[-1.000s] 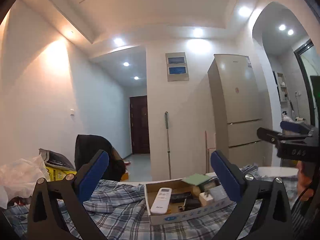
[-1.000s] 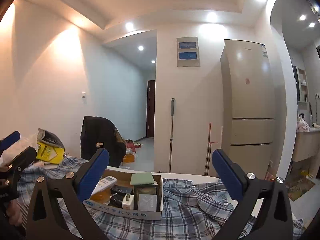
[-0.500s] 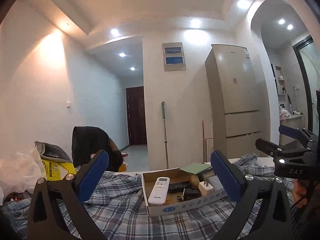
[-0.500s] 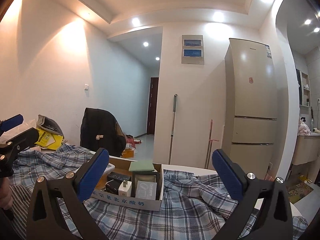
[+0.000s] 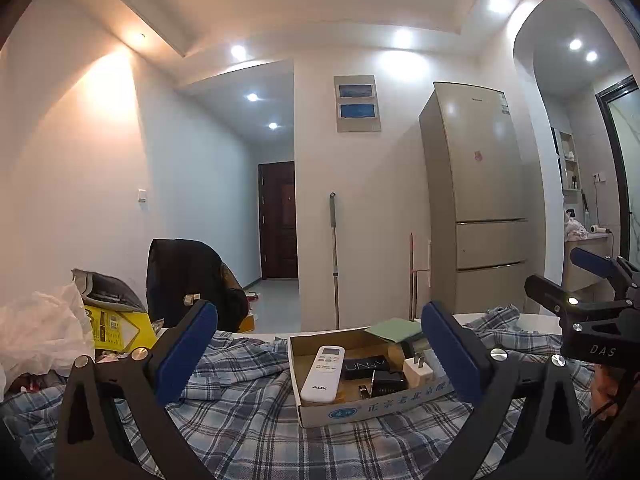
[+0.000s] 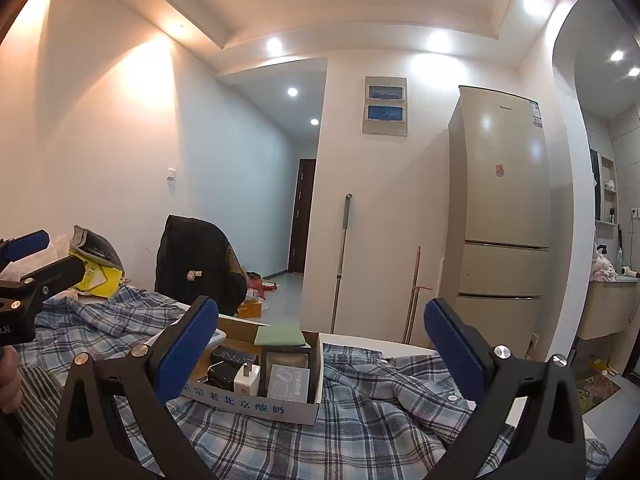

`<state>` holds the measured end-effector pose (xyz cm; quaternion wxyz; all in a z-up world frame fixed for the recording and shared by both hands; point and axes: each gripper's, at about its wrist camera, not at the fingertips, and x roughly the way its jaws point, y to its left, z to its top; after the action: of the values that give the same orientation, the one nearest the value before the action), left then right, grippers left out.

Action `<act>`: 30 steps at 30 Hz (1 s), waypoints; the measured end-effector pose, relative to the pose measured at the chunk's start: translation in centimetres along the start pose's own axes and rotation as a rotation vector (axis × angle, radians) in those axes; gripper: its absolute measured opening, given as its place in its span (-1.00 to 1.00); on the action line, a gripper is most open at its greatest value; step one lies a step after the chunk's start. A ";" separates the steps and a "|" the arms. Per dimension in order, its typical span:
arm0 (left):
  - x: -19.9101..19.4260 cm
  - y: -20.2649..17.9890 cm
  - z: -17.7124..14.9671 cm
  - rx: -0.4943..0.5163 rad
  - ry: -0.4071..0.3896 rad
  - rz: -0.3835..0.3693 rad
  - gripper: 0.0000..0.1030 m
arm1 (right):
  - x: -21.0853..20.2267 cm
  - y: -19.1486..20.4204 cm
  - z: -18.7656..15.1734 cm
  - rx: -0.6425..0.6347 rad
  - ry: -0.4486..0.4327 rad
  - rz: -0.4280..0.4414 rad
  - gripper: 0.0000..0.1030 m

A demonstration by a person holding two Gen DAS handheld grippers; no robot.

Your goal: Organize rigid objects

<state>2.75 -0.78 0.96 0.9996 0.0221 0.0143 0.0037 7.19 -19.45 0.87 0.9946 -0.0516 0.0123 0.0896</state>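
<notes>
**Two open grippers held above a box of small items**

Both grippers hang in the air over a blue plaid cloth [image 5: 248, 420], each with its blue-padded fingers spread wide and nothing between them. The left gripper [image 5: 320, 344] points toward a shallow cardboard box [image 5: 372, 408] that sits on the cloth; from its camera the box lies low between the two fingers, nearer the right one. The right gripper [image 6: 322, 340] looks at the same box [image 6: 256, 402] from the other side, where it sits just behind the left finger.

Inside the box, a white remote control [image 5: 323, 374] lies along the left wall, screen end away from the camera. Beside it is a flat black box with pale lettering [image 5: 365, 367], a white plug adapter [image 5: 417, 370] with its two prongs up, and a small black block [image 5: 387, 383] in front. A green flat piece [image 6: 280, 337] rests across the far end, atop other items. In the right wrist view a small white packet [image 6: 289, 385] stands against the near corner of the box.

Each camera catches the other gripper at its edge: the right one at the right border of the left view [image 5: 592, 304], the left one at the left border of the right view [image 6: 28, 272], with part of a hand [image 6: 9, 380] below it.

A beige refrigerator [image 5: 480, 200], a mop handle [image 5: 334, 256] and a dark chair [image 5: 188, 280] stand behind the table. A yellow package [image 5: 116, 326] lies at the far left.
</notes>
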 end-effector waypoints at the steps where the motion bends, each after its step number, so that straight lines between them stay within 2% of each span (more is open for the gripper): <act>1: 0.0 0.0 0.0 0.002 -0.001 0.003 1.00 | 0.1 0.0 0.0 0.002 0.004 -0.003 1.00; 8: -0.3 -0.1 -0.1 0.011 -0.016 0.021 1.00 | 0.2 -0.9 0.0 0.037 0.012 -0.030 1.00; 30: -0.6 0.3 -0.2 0.018 -0.025 0.024 1.00 | 0.7 -1.2 -0.1 0.058 0.037 -0.031 1.00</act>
<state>2.15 -0.49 0.77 0.9994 0.0314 0.0015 0.0152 8.08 -20.56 0.92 0.9965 -0.0247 0.0324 0.0730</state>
